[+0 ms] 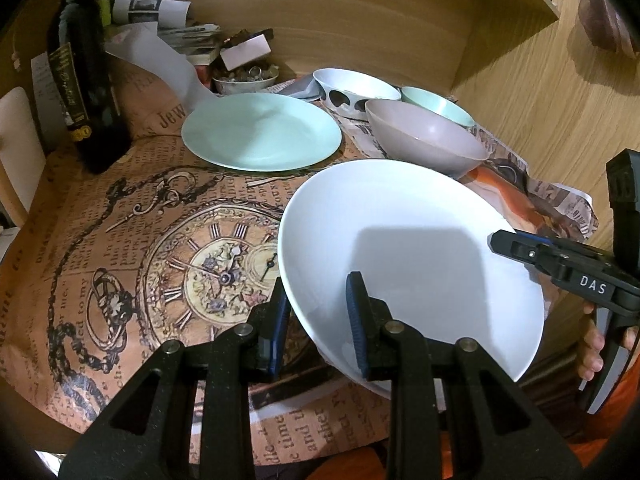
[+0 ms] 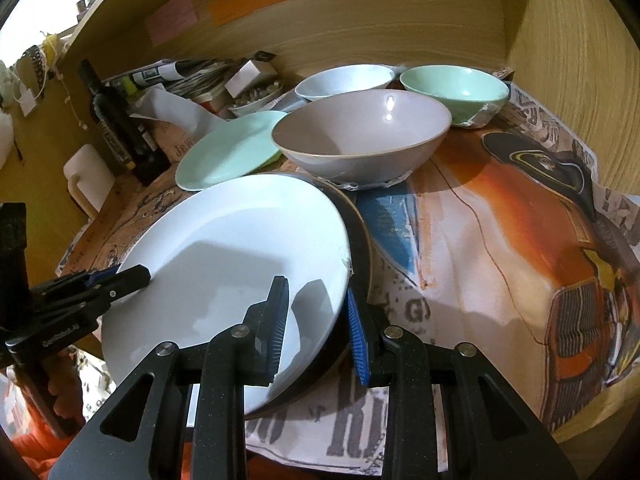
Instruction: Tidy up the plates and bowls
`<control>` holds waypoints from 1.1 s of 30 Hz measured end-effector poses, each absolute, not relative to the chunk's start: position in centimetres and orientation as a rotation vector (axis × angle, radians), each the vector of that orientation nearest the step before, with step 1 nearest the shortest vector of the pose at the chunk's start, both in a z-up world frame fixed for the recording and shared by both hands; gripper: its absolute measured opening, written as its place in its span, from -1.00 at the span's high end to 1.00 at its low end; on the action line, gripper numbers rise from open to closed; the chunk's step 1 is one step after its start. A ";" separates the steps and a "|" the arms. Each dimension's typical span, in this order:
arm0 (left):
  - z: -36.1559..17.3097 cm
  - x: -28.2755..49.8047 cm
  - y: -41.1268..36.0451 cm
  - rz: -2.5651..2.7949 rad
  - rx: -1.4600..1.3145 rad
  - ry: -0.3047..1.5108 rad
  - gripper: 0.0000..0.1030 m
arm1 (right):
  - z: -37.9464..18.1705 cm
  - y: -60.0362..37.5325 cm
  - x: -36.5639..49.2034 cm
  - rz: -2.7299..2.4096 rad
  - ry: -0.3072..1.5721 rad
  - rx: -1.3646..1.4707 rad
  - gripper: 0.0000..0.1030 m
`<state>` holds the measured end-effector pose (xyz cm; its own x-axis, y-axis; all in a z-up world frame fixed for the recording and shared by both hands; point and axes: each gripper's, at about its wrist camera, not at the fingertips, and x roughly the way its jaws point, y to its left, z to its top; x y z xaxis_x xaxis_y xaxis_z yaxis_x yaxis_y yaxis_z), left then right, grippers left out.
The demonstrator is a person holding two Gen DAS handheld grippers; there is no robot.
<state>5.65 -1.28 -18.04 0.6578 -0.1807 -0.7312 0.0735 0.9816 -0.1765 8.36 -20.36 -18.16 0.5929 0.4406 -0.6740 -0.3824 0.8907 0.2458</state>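
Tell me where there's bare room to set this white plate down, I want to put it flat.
Free: the clock-print paper between the dark bottle and white plate; also the orange poster print beside the pinkish bowl. The back is crowded: mint plate, bowls, clutter.

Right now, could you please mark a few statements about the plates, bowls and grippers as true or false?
1. The left gripper and the right gripper both hold the white plate by its rim. True.
2. The mint plate is stacked on the white plate. False: it lies alone on the table, farther back.
3. The grey bowl stands upright and empty. True.
4. The dark bottle lies on its side. False: it stands upright.
5. The mint bowl sits nested inside the grey bowl. False: it stands separately behind it.
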 end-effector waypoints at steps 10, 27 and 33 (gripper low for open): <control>-18.3 6.4 -1.5 -0.151 -0.118 0.840 0.43 | -18.1 -20.3 9.0 0.473 0.806 0.084 0.49; -18.8 6.1 -3.2 -0.163 -0.026 0.831 0.19 | -17.0 -19.3 8.0 0.424 0.716 -0.075 0.47; -18.4 6.2 -2.5 -0.141 -0.053 0.823 0.19 | -16.9 -19.5 8.2 0.424 0.717 -0.043 0.47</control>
<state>6.17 -2.49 -18.41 0.6714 -0.1456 -0.7267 0.1048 0.9893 -0.1014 8.22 -19.54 -16.88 0.6724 0.3619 -0.6457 -0.3912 0.9143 0.1049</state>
